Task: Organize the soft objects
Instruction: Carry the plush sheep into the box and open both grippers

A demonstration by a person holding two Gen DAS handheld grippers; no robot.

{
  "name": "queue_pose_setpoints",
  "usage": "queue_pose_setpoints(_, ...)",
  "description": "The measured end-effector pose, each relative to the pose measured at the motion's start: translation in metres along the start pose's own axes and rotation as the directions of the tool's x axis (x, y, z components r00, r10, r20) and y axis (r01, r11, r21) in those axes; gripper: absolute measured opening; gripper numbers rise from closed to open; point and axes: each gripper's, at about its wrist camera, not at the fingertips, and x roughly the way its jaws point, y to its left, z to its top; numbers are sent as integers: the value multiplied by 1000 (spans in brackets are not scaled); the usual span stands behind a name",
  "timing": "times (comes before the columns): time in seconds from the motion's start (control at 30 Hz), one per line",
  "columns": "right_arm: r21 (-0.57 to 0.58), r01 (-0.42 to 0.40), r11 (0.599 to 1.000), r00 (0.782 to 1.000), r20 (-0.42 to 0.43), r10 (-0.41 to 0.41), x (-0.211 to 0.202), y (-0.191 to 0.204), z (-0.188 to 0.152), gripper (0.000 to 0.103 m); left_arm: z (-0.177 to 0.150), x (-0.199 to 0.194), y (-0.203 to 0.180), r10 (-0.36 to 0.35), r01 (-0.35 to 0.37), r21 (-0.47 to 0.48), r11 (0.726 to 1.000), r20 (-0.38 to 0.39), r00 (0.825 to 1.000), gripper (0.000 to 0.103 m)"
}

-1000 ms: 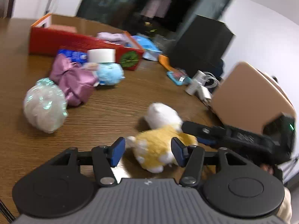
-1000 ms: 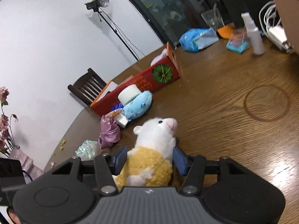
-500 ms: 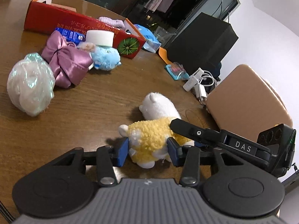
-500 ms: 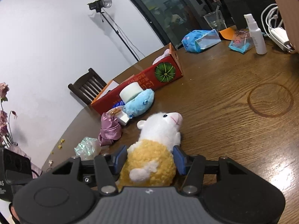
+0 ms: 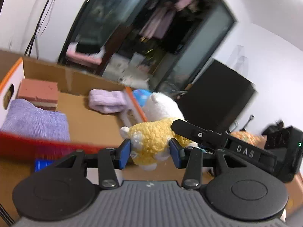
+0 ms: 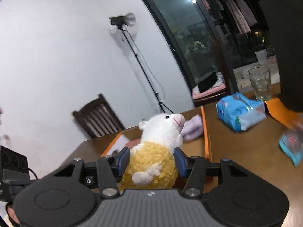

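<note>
- Both of your claws are clamped on the same plush sheep (image 5: 151,141): the left claw (image 5: 150,153) pinches the yellow woolly body from one side, and the right claw (image 6: 151,159) squeezes that same body just below the white head.
- The left claw's jaws have just been closing, with the sheep's body between them; the blue pads now dent the fleece on both sides.
- The sheep hangs clear of the counter (image 6: 246,147), at the near corner of the cardboard box (image 5: 85,117), head tipped toward the box's orange-edged end wall.
- Inside the box, a lilac folded cloth (image 5: 36,121) lies by the near wall, a pink layered sponge (image 5: 37,94) sits behind it, and a pale purple rolled towel (image 5: 108,100) rests against the end wall. The bare floor between cloth and towel looks like the free spot.
- Expect the sheep to be light, squashy and springy; it will not break, but the fleece compresses, so a loose pinch could let it slide.
- The stuffed body is the best place to hold, as you do now; the head and small legs would flop or pull free.
- Beside the box, a blue wipes packet (image 6: 240,113) and a glass tumbler (image 6: 260,83) stand on the counter; the glass is the only fragile thing nearby.
</note>
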Motion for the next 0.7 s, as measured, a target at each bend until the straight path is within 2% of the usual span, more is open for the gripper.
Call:
queue_pose_setpoints(0.07,1,40,999,998,-38,-40,35,-8,11,50,13,25,18,17,-18,-38,999,-24,1000,45)
queue_pose_setpoints(0.17,-21,90,996,992,-86,-92,73,-17,13,50,18,57,34,57,-60,-44,997,-62,996,44)
queue_pose_setpoints(0.23,-36,127,991,986,-104,-130,88,-20,10,50,18,72,43,69,-75,-61,995,-103,992,45)
queue_pose_setpoints(0.33,-61,181,982,974,-127,-188,100,-22,2,49,14,83,46,109,-112,-20,994,-113,988,43)
queue_pose_setpoints(0.4,-108,211,972,970,-101,-221,98,-18,-5,43,12,80,43,105,-106,-9,994,-103,989,44)
queue_pose_setpoints(0.5,-130,214,968,968,-104,-227,92,-12,-4,46,14,67,37,112,-111,16,994,-97,989,46)
queue_pose_setpoints(0.67,-157,212,965,975,-25,-219,53,2,21,47,23,6,14,161,-159,112,981,-11,987,49)
queue_pose_setpoints(0.7,-161,211,964,977,-8,-215,42,6,27,48,24,-9,10,177,-177,135,975,12,984,52)
